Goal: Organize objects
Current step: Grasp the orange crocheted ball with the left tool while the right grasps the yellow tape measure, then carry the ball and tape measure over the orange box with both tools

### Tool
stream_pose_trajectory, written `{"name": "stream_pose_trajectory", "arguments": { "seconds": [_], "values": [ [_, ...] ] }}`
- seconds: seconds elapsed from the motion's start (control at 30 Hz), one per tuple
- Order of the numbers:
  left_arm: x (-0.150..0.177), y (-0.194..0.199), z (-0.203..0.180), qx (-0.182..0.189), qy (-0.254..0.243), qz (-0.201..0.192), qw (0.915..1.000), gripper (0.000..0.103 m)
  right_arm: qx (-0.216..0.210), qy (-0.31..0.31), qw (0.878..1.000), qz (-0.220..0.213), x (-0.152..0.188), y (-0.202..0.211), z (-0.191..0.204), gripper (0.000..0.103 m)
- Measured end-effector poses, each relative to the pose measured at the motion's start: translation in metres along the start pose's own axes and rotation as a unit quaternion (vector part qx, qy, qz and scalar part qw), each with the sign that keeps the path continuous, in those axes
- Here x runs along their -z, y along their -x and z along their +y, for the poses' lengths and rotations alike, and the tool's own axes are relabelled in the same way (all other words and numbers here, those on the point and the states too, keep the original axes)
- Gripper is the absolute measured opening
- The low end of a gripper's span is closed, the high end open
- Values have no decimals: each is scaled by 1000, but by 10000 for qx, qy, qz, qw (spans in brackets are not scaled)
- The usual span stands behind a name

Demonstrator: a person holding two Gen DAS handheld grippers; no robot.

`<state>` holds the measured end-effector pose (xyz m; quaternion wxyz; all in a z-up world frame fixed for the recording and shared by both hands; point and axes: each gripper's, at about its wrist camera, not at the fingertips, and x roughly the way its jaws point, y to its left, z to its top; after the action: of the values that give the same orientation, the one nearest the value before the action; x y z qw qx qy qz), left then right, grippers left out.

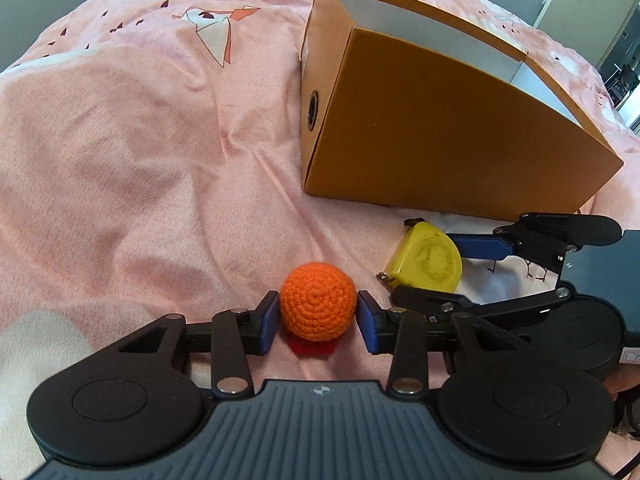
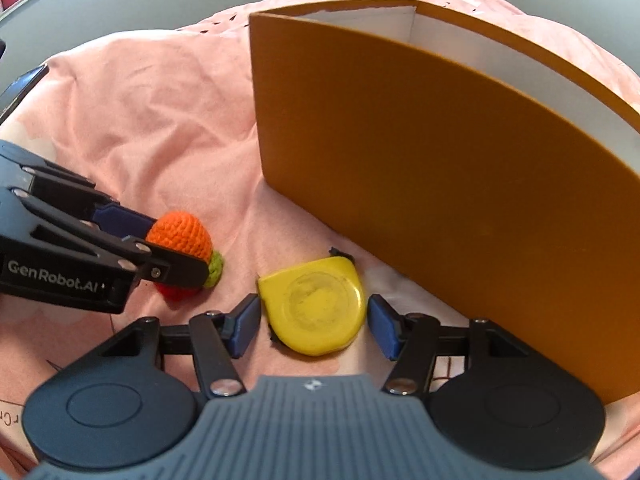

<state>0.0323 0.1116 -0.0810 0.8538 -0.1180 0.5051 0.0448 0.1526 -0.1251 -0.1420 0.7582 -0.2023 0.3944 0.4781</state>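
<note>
Beyond both sets of fingers, an orange box (image 1: 440, 120) stands open-topped on the pink bedspread (image 1: 120, 140). Between the right gripper (image 2: 312, 326)'s spread pads lies a yellow tape measure (image 2: 316, 308), neither pad pressing it. Finally, the left gripper (image 1: 318, 322) pinches an orange crochet ball (image 1: 318, 306).

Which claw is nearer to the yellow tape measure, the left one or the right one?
The right claw: its fingers sit on either side of the yellow tape measure. The left claw is off to its side, straddling the orange crochet toy.
</note>
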Motion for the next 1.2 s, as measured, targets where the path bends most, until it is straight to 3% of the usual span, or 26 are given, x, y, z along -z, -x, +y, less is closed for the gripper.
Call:
{"name": "stream_pose_trajectory", "arguments": {
  "seconds": [0.27,0.57,0.9,1.03,1.2],
  "values": [
    [-1,10,-1,14,-18,-205,9998,46,28,-12,9999,-124,0,16,0,57],
    [-22,56,-15,603,-201,-749,9952,46,147,418,9967,-673,-11,84,2,57],
    [-62,97,-42,904,-920,-1205,9843,46,153,785,9887,-1266,-52,156,-21,57],
    [-89,108,-48,1065,-1278,-1302,9774,46,112,709,9880,-1366,-80,164,-39,57],
    [-131,99,-52,1117,-1933,-1155,9679,46,-26,509,9913,-1211,-116,145,-74,57]
  ]
}}
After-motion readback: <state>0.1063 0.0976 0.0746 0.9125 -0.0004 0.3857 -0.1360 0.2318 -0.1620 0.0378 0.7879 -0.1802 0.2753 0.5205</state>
